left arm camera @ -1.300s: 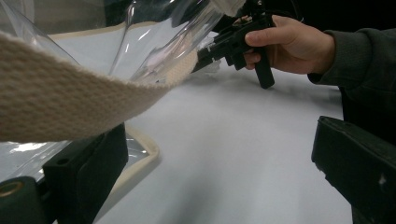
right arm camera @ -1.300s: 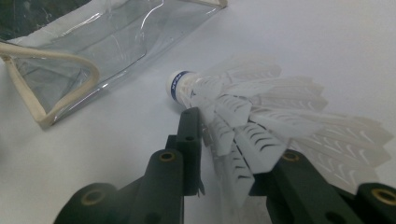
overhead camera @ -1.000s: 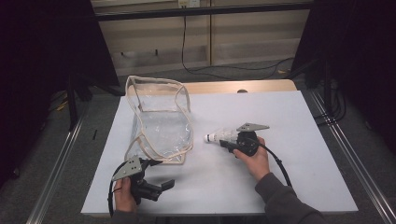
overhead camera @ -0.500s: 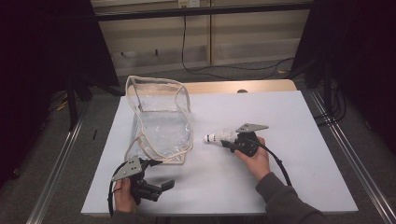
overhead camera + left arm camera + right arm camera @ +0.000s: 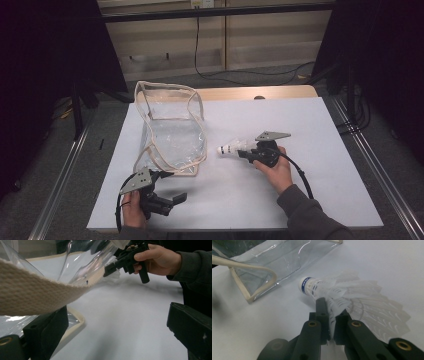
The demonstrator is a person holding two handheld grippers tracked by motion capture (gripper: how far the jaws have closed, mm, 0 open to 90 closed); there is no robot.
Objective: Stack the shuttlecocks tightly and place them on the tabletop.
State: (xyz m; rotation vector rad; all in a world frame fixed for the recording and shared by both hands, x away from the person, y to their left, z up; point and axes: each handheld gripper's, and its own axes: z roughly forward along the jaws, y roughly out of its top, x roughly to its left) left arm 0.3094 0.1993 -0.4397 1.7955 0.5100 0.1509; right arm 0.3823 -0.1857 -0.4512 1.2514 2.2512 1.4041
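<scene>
Nearest, at about 7 o'clock on the white counter [image 5: 300, 125], the left gripper [image 5: 170, 200] rests with its fingers spread wide and nothing between them. The cream-trimmed edge of the clear bag [image 5: 172, 130] lies just beyond and across its near finger, not clamped.

Farther in, at about 3 o'clock from the bag, the right gripper [image 5: 243, 153] has its fingers closed tight on the feather skirt of a white shuttlecock [image 5: 231, 148], cork end pointing toward the bag.

My guess is the shuttlecock is meant for the bag. The next move likely calls for the left fingers to pinch the trim and hold the mouth open.

The cork's blue band reads "PEAK" [image 5: 306, 283].
</scene>
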